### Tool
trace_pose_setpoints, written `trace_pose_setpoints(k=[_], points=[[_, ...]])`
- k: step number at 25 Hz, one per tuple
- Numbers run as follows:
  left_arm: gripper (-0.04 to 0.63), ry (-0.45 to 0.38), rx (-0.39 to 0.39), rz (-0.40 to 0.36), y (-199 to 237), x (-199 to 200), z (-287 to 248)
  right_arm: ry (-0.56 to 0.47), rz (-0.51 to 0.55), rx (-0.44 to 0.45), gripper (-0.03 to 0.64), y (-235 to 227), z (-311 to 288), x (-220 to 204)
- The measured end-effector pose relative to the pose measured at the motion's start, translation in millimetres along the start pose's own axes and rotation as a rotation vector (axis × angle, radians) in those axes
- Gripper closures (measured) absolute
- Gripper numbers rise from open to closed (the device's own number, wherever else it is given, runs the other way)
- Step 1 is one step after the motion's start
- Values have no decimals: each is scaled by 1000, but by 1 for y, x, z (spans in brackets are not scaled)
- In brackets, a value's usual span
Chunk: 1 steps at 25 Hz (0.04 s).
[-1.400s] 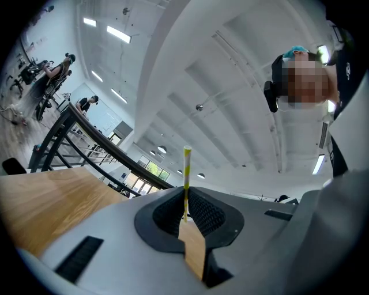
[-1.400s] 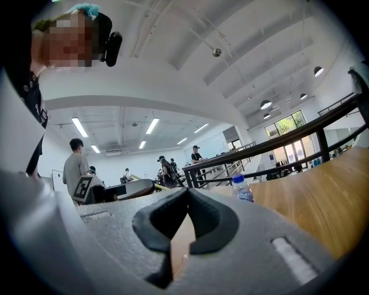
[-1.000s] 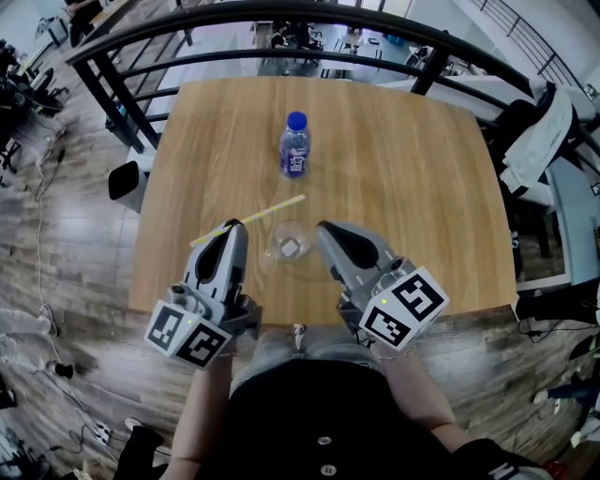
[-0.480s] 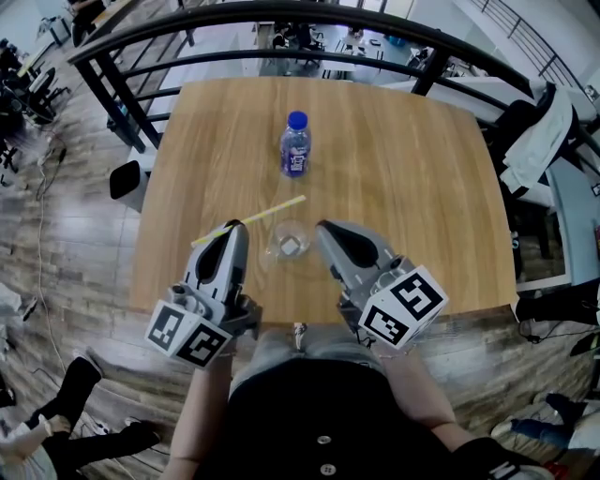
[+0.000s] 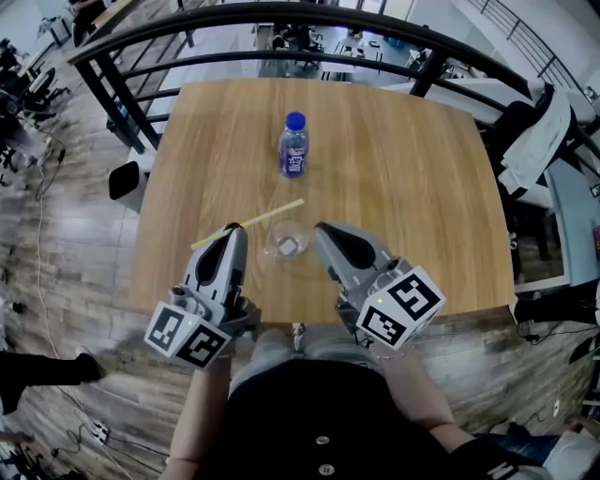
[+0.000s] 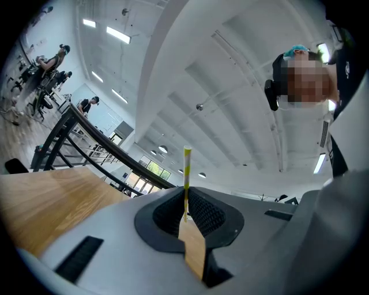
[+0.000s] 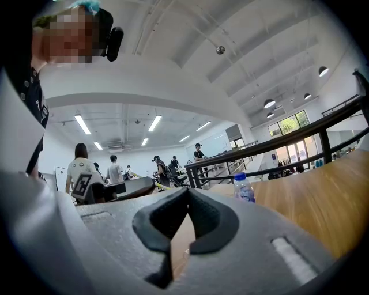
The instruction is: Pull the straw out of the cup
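Observation:
A clear plastic cup point(image 5: 288, 244) stands on the wooden table point(image 5: 403, 178), near its front edge, between my two grippers. My left gripper point(image 5: 233, 229) is shut on a yellow-and-white straw point(image 5: 255, 218). The straw lies slanted above the table, its far end passing just behind the cup's rim and outside the cup. In the left gripper view the straw point(image 6: 187, 173) sticks up out of the closed left gripper point(image 6: 185, 218). To the right of the cup my right gripper point(image 5: 322, 229) is shut with nothing in it; the right gripper view shows its jaws point(image 7: 183, 223) pressed together.
A small water bottle point(image 5: 293, 145) with a blue cap stands upright further back at mid-table, also in the right gripper view point(image 7: 244, 188). A black railing point(image 5: 281, 19) runs behind the table. A chair with clothes point(image 5: 544, 131) sits at the right.
Grippers, straw and cup have not visibly moved. A person on the floor at the lower left has walked off towards the left edge.

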<state>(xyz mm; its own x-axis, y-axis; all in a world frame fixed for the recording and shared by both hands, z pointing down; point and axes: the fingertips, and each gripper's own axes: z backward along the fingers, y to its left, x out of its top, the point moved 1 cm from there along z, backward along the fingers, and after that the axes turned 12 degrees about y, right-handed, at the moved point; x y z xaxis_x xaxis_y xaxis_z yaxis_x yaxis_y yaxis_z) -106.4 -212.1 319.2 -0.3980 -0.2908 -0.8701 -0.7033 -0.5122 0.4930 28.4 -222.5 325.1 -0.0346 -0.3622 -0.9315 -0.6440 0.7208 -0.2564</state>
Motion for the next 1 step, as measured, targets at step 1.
trace_pose_setpoints(k=[1], points=[[561,2,0,0,1,0,-1,2,-2,-1,618,-1,-1,1]])
